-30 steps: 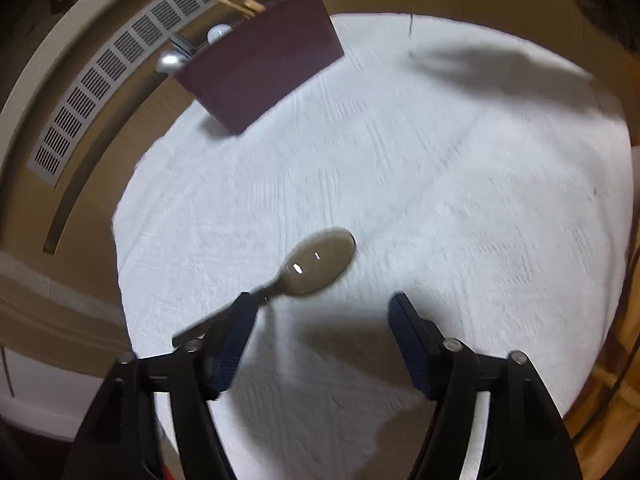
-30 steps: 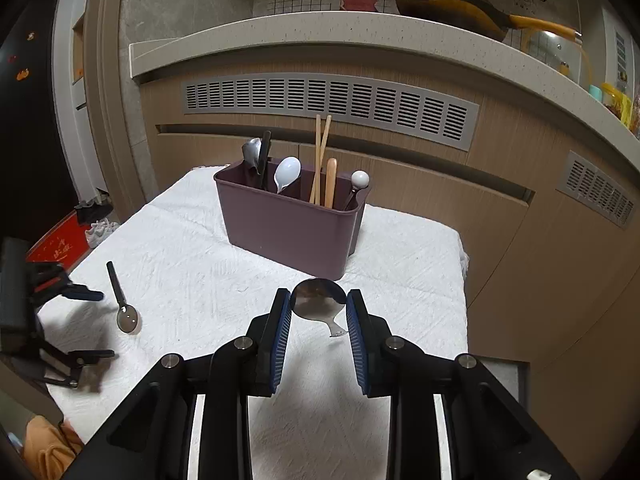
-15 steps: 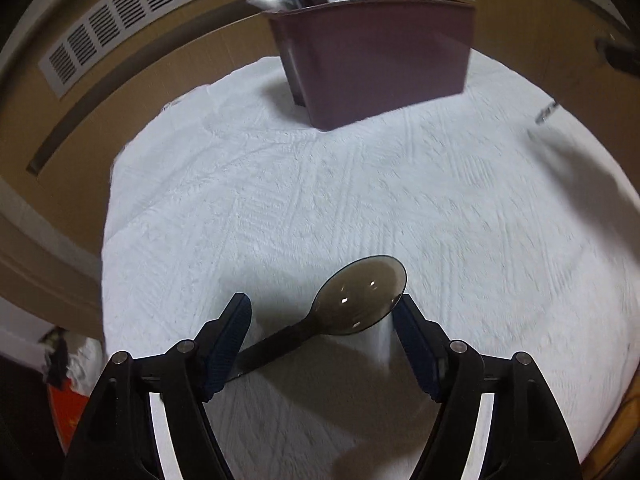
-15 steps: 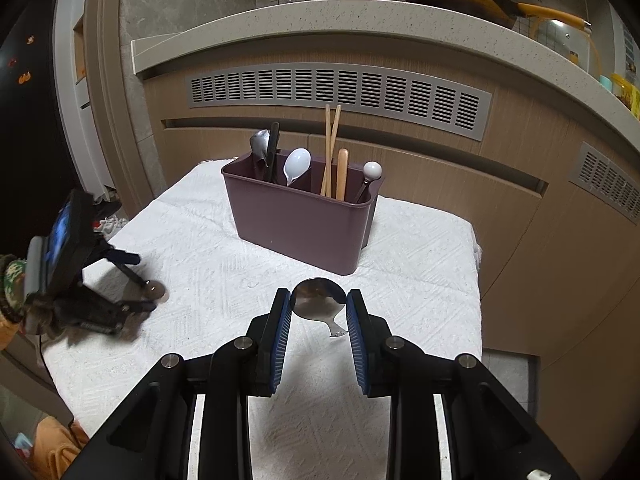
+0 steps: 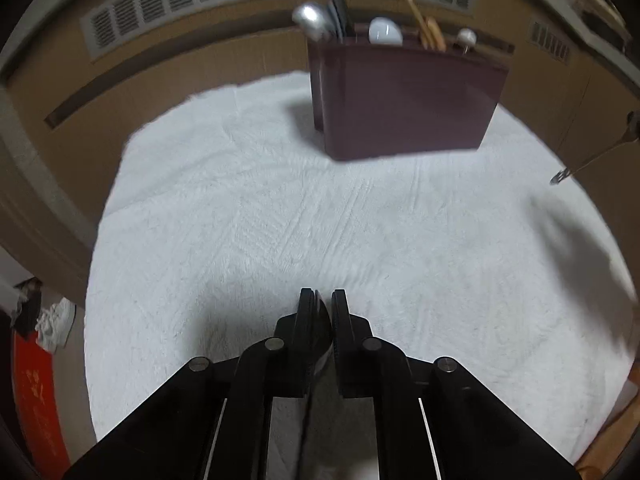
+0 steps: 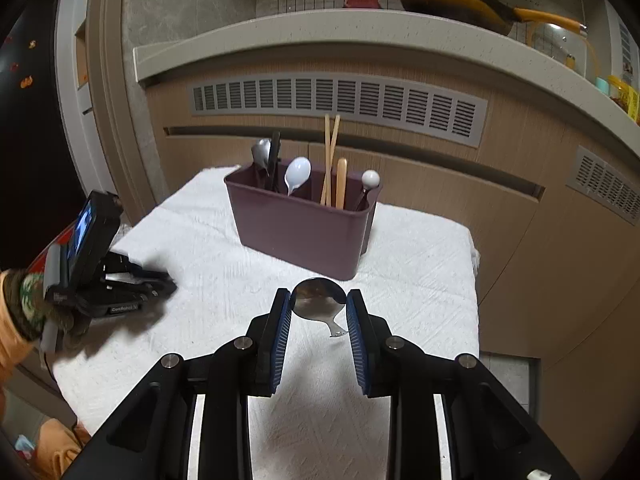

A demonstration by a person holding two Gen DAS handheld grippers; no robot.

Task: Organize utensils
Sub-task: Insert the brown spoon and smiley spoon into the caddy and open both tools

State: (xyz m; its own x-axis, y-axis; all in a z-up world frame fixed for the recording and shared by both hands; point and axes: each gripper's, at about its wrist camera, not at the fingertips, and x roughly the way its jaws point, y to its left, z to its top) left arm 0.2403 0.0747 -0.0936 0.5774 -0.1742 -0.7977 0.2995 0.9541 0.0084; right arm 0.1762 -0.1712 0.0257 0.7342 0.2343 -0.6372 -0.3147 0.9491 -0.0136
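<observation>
Right hand-held gripper (image 6: 314, 306) (ribbed blue pads) pinches a glossy steel spoon (image 6: 319, 304).

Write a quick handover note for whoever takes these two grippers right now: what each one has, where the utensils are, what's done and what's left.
Left gripper: shut on a thin dark spoon, seen edge-on, low over the white towel.
Right gripper: holds a steel spoon by its bowl, in the air before the caddy.
Maroon caddy: at the towel's far end, already holding spoons, chopsticks and other utensils.
Left: drop both held spoons into the caddy.

Both tools (image 5: 319, 300) (image 6: 318, 304) clamped tight.
</observation>
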